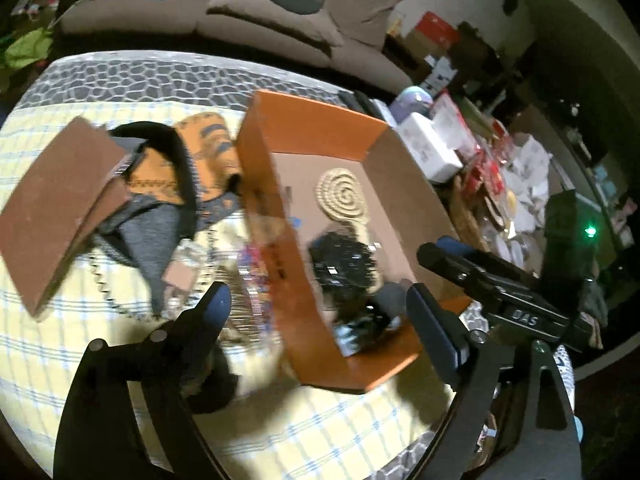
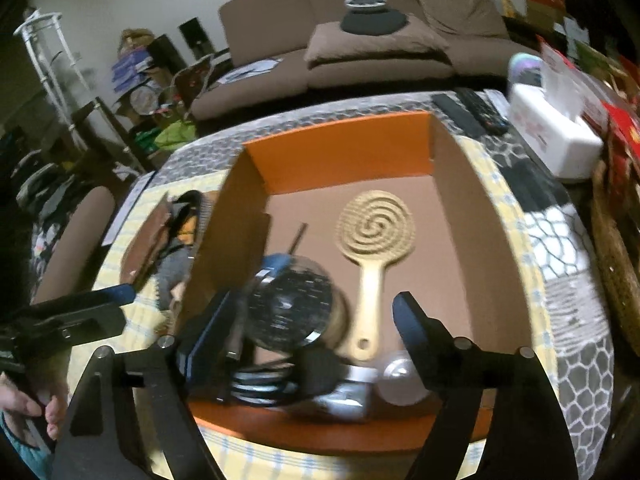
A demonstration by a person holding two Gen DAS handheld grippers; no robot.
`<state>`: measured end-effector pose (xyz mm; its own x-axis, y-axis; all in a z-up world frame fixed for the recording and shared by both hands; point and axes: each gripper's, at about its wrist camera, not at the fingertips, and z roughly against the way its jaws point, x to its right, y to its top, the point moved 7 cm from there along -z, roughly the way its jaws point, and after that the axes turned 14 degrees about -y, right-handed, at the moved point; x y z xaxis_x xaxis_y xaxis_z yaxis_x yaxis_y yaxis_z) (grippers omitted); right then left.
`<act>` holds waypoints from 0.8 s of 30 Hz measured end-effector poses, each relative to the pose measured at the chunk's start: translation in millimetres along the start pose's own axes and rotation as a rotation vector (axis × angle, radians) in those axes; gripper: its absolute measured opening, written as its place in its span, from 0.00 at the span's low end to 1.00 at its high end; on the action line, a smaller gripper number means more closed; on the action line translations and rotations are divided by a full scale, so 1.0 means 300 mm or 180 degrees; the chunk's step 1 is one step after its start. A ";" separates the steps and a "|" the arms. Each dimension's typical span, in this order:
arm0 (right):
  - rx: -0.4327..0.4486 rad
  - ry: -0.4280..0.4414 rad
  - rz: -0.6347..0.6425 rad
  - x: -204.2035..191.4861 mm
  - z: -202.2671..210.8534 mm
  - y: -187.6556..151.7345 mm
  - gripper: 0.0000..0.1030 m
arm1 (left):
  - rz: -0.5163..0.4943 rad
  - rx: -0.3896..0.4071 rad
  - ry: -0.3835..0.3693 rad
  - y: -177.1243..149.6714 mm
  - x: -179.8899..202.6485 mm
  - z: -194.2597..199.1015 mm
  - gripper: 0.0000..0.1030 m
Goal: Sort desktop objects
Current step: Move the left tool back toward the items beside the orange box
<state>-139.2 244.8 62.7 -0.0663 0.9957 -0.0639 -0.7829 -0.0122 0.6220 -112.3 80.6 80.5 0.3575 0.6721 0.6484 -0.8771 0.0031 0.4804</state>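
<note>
Hovering wide open over the orange box [image 2: 340, 156], gripping nothing: left gripper [image 1: 316, 312], right gripper [image 2: 316, 312]. Lying inside: hairbrush [image 2: 370, 248], black hair dryer [image 2: 290, 306].

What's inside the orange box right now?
In the orange box: a tan spiral hairbrush, a black round-headed hair dryer with coiled cord. Whatever lies beneath the dryer is covered.

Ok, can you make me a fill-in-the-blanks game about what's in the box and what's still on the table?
1. The hairbrush with the spiral pattern lies inside the ____ box.
2. On the sofa behind the table sit brown ____.
3. The left gripper has ____ between its fingers.
4. The brown notebook lies ____ the box, on the checked cloth.

Missing words: orange; cushions; nothing; outside
</note>
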 end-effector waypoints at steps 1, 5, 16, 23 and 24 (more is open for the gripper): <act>0.0004 0.0003 0.0027 -0.018 -0.003 0.003 0.81 | 0.0012 0.0007 0.0027 0.001 -0.017 0.012 0.86; 0.0016 0.0011 0.0100 -0.085 -0.017 0.017 0.82 | 0.0058 0.0052 0.0159 0.001 -0.088 0.062 0.86; 0.0052 0.0057 0.0251 -0.246 -0.041 0.041 0.82 | -0.0016 -0.0157 0.0501 -0.073 -0.246 0.112 0.86; 0.0066 0.0132 0.0268 -0.333 -0.052 0.068 0.82 | -0.0360 -0.0625 0.0699 -0.192 -0.261 0.027 0.86; 0.0072 0.0151 0.0263 -0.345 -0.052 0.072 0.82 | -0.0399 -0.0674 0.0717 -0.209 -0.261 0.017 0.86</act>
<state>-158.9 140.1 70.5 -0.1597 0.9860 -0.0482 -0.7594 -0.0915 0.6442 -83.5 24.0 2.7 0.4076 0.8036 0.4337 -0.8864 0.2340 0.3995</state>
